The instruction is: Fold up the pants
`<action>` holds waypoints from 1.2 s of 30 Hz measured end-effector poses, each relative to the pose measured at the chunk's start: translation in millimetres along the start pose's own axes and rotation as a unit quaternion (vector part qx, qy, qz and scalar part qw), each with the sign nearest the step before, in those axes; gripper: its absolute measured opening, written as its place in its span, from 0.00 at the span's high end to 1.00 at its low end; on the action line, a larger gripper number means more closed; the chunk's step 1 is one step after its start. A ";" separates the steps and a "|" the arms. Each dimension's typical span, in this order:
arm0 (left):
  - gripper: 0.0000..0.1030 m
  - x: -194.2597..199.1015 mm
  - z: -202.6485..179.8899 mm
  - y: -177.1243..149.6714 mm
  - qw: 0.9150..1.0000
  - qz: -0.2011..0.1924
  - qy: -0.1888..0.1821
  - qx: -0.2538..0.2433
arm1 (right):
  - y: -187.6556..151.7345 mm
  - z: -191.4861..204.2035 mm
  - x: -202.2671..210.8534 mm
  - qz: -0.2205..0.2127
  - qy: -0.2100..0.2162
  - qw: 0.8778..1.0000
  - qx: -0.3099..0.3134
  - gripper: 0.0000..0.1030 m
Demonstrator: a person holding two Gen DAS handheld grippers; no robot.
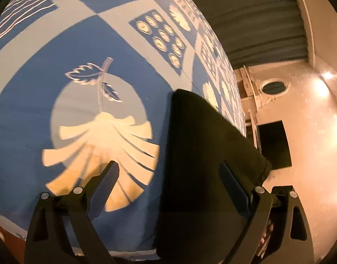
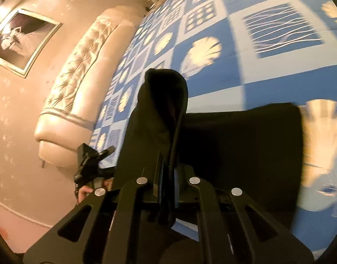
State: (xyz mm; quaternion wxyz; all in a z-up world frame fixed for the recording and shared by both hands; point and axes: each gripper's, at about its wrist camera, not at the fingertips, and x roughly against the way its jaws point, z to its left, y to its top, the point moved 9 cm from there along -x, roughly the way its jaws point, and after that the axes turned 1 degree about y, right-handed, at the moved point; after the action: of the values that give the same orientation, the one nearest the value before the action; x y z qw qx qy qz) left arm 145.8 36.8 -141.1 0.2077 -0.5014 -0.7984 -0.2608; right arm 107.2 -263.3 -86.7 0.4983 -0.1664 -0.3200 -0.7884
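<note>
Blue patchwork bedding (image 1: 32, 118), printed with cream shells and leaves, fills most of both views; a tufted headboard (image 2: 80, 66) and a framed picture (image 2: 23, 41) sit at upper left of the right wrist view, and a pale wall with a round vent and a dark opening at right of the left wrist view.

The pants (image 2: 245, 140) are black and lie on the bed at lower centre of both views. In the right wrist view the right gripper (image 2: 167, 189) is clenched on a bunched fold of the cloth, which stands up in a hump just above the pads while the rest spreads flat to the right. In the left wrist view the left gripper (image 1: 168, 189) is released, its jaws wide apart. The pants' panel lies between them and against the right-hand pad, but nothing is pinched. That same gripper shows small at lower left of the right wrist view.

As I judge it, the step in hand is carrying the pinched edge over to make a fold. To do it well, the right grip should stay firm and travel low and straight across the bed, so the layer lands flat and edge to edge. The left gripper would best close on the matching corner first, so both ends move together and the cloth does not twist.

No brand, label or readable writing shows anywhere.
</note>
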 end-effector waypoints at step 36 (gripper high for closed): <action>0.12 -40.6 -37.5 -41.0 0.994 0.073 0.019 -0.082 | -35.7 -60.3 12.3 0.042 0.005 0.998 -0.050 0.91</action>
State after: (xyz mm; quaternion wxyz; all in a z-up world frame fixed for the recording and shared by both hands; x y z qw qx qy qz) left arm 127.9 -29.5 -144.6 0.1995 -0.5690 -0.7311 -0.3193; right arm 73.3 -301.4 -136.3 0.5235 -0.2000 -0.2701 -0.7829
